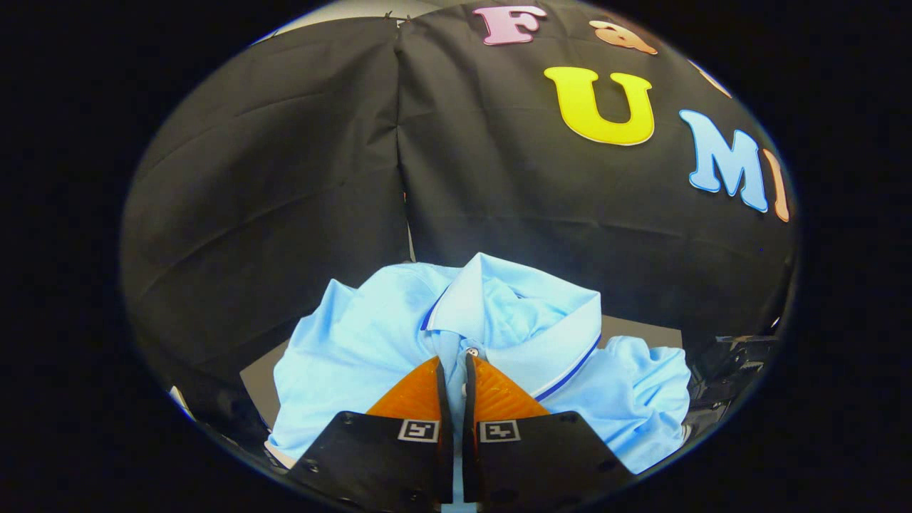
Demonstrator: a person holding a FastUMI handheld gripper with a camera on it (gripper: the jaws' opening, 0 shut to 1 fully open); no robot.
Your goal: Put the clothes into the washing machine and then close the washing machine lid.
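Gripper view: the claw (456,363) points forward into a light blue polo shirt (370,342) that is heaped on a dark tabletop (260,381). The two fingers stand nearly together, with only a thin slit left between them, and a narrow strip of the shirt's button placket runs down through that slit. Both fingers press against this strip of cloth, so the claw is clamped on the shirt at the placket, just below the collar.

A small white button (472,352) sits right at the fingertips, on the placket. The collar (491,299) rises just ahead of the fingertips and beyond them, spread open to either side; it carries a dark blue stripe along its edge, plain to see on the wing that slants down past the right finger. The body of the shirt bulges out to the left of the claw in smooth folds, and a crumpled sleeve (641,385) lies off to the right. The cloth reaches under and around both fingers.

Behind the shirt hangs the booth's black cloth wall (285,178), with a vertical seam above the collar. A dark, unclear object (734,363) sits at the far right, beside the sleeve.
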